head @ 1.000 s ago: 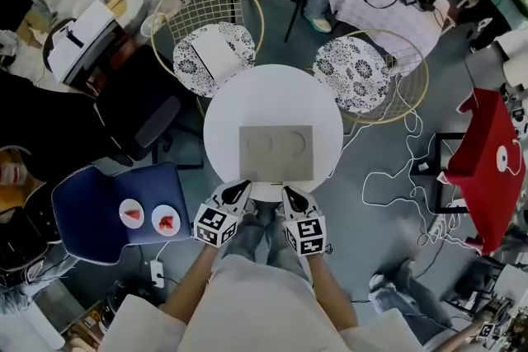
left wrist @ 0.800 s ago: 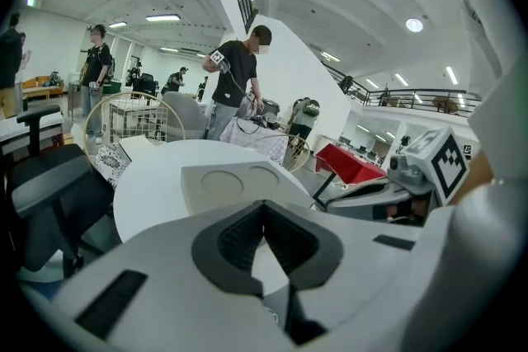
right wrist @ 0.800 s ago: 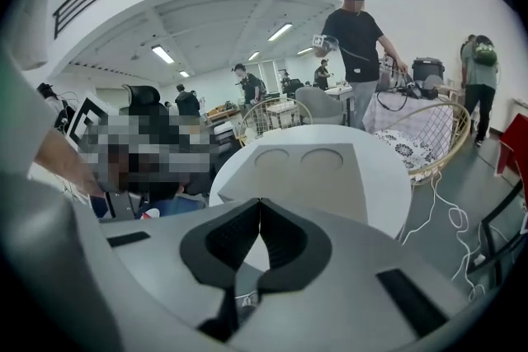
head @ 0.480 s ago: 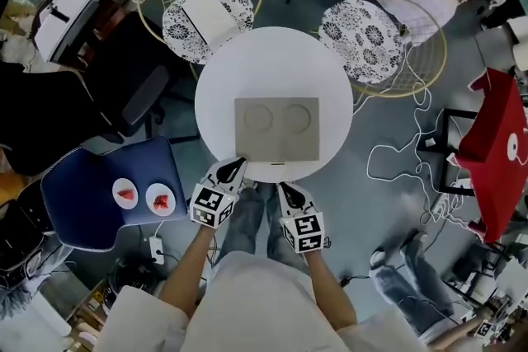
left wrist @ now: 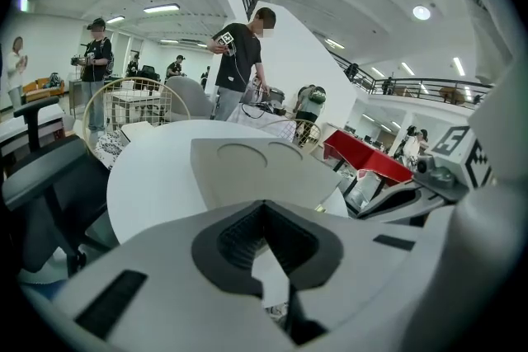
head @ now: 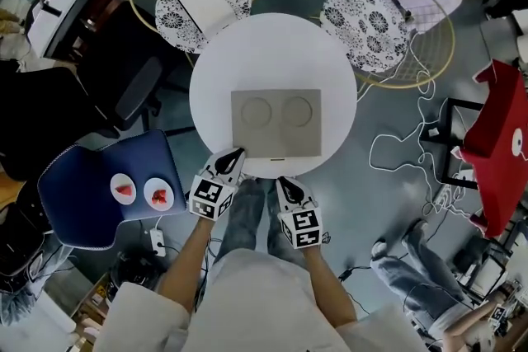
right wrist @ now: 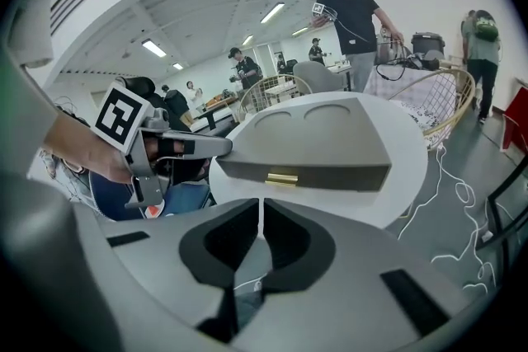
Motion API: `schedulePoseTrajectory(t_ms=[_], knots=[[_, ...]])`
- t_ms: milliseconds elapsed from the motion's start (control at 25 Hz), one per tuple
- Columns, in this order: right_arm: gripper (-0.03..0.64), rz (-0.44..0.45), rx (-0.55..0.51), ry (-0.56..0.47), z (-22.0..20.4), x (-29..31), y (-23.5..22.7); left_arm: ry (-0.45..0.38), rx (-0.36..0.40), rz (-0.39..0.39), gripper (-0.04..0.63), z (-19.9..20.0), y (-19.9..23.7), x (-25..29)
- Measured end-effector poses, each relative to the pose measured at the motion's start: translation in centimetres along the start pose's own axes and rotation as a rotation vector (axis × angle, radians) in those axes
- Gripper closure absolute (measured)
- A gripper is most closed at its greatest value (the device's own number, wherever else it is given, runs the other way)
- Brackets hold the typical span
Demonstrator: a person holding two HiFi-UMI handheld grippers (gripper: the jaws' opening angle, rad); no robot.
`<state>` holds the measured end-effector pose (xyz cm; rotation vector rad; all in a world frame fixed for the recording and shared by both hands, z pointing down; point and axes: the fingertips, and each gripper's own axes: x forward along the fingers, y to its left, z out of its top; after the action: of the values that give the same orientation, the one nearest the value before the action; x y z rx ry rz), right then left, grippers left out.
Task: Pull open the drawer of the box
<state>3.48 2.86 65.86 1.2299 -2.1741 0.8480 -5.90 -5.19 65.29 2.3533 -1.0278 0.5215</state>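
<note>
A flat grey box (head: 276, 124) with two round recesses lies on a round white table (head: 214, 86). Its drawer front faces me, shut, with a small gold handle (head: 277, 160) at the middle. In the right gripper view, box (right wrist: 322, 140) and handle (right wrist: 282, 177) lie straight ahead. My left gripper (head: 237, 152) is shut and empty, its tip by the box's front left corner. My right gripper (head: 283, 180) is shut and empty too, just off the table's near edge, short of the handle. Seen along their own jaws, the left gripper (left wrist: 264, 206) and right gripper (right wrist: 261, 200) hold nothing.
Two wire chairs with patterned cushions (head: 202, 0) (head: 367, 21) stand beyond the table. A blue chair (head: 107, 194) with two plates of red food is at my left. A red table (head: 499, 136) and loose cables (head: 404, 152) lie to the right. People stand further back.
Both grippers have sunk in front of the table's near edge. The right one now sits a little further back from the drawer front. Both stay shut.
</note>
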Motion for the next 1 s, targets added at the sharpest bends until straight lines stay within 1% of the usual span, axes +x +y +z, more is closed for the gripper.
schedulePoseTrajectory(t_ms=[120, 280, 320, 360, 400, 480, 640, 1000], knots=[[0.598, -0.015, -0.007, 0.003, -0.3, 0.1, -0.2, -0.008, 0.006, -0.004, 0.584, 0.0, -0.2, 0.1], [0.597, -0.003, 0.002, 0.012, -0.6, 0.7, 0.3, -0.008, 0.004, -0.009, 0.584, 0.0, -0.1, 0.1], [0.586, 0.001, 0.005, 0.015, -0.7, 0.8, 0.4, -0.007, 0.005, -0.01, 0.584, 0.0, -0.1, 0.0], [0.539, 0.002, 0.007, 0.019, -0.8, 0.9, 0.5, -0.007, 0.004, -0.01, 0.584, 0.0, -0.1, 0.0], [0.469, -0.003, 0.005, 0.023, -0.9, 1.1, 0.6, -0.007, 0.004, -0.012, 0.584, 0.0, -0.1, 0.0], [0.411, -0.034, -0.004, 0.026, -1.0, 1.3, 0.4, -0.008, 0.005, -0.014, 0.583, 0.0, -0.1, 0.0], [0.399, -0.118, -0.003, 0.023, -0.7, 2.0, -0.7, -0.011, 0.007, -0.02, 0.584, -0.1, -0.2, -0.1], [0.399, -0.165, 0.035, 0.034, 0.3, 4.4, -1.9, -0.009, 0.004, -0.03, 0.584, -0.3, -0.2, -0.3]])
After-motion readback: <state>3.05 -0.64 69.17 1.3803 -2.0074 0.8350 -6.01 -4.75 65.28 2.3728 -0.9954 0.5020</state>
